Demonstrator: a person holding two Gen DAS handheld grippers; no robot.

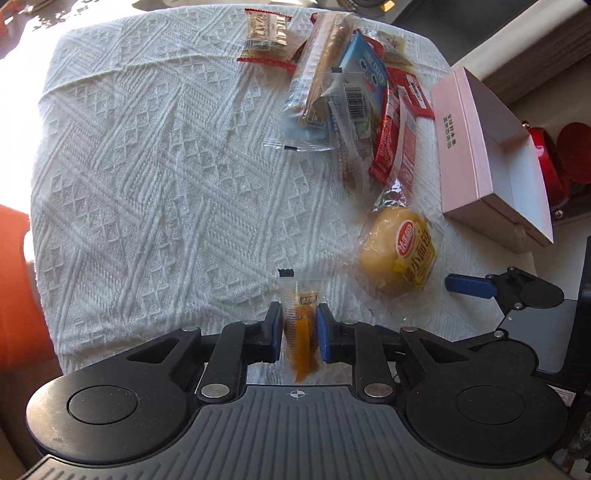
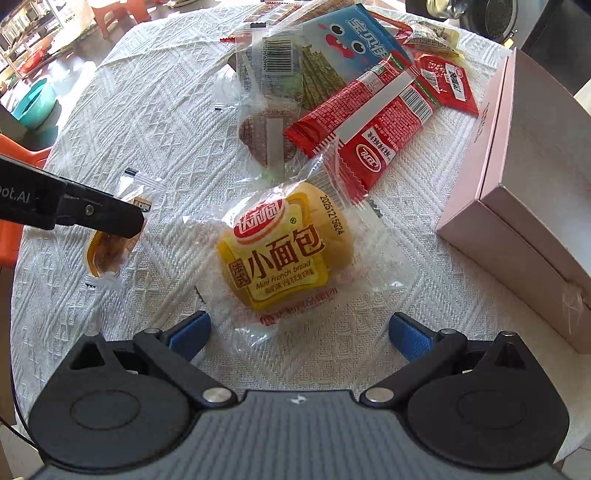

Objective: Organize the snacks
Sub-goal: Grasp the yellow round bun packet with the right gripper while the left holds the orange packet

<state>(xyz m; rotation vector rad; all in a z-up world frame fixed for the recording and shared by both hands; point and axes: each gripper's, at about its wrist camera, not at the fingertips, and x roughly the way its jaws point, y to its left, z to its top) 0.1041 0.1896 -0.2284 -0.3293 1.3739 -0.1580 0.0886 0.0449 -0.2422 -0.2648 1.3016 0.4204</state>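
In the left wrist view, at the lower centre of the frame, the left gripper point(image 1: 299, 332) is seen pinching a small orange snack packet point(image 1: 301, 339); both blue pads are pressed against its sides, and the packet is held upright between them, slightly blurred. In the right wrist view the same packet point(image 2: 110, 240) is seen at the left edge, under the dark finger of the left gripper, just above the white textured tablecloth point(image 1: 147, 166).

The right gripper point(image 2: 299, 332) is shown at the lower centre of its own view with its jaws spread wide; nothing is pinched. Just beyond the blue fingertips point(image 2: 412, 336), between them, a wrapped mini bread point(image 2: 280, 254) is lying on the cloth. In the left wrist view this bread point(image 1: 399, 251) is found right of centre, with one blue finger of the right gripper just beside it at the right edge.

Farther up, a heap of snacks is seen: a long red packet point(image 2: 369, 122), a clear-wrapped brown snack point(image 2: 266, 110) and a blue seaweed pack point(image 2: 343, 48), overlapping one another. A red-edged biscuit packet point(image 1: 266, 33) is placed at the top of the left wrist view, touching the heap.

At the right of both views, an open pink box point(image 1: 480, 147) is set on the cloth, near the heap.
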